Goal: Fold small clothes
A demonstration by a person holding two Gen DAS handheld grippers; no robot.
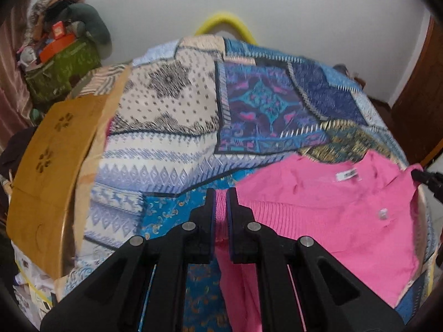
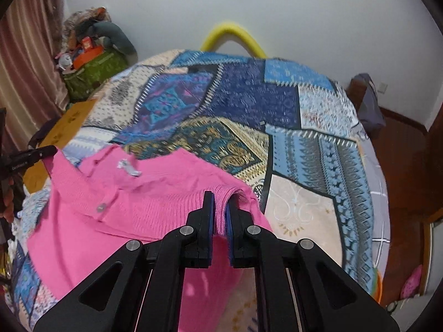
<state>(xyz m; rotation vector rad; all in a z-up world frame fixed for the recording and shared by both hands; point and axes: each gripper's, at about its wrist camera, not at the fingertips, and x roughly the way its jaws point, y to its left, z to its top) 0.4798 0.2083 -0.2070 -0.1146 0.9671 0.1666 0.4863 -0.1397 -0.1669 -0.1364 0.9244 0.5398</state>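
We are holding a pink knit top (image 1: 326, 221) over a bed with a patchwork cover (image 1: 177, 127). Our left claw (image 1: 220, 193) is pinching the ribbed hem of the top, and the pink cloth sits right between its two fingers and hangs down under them. Most of the top spreads out to the right of this claw, with its white neck label (image 1: 346, 175) facing up.

Our right claw (image 2: 220, 196) is pinching the ribbed edge too, at the other corner. From here the top (image 2: 116, 215) lies to the left, on the cover (image 2: 299, 138). A small button (image 2: 100, 207) shows on it.
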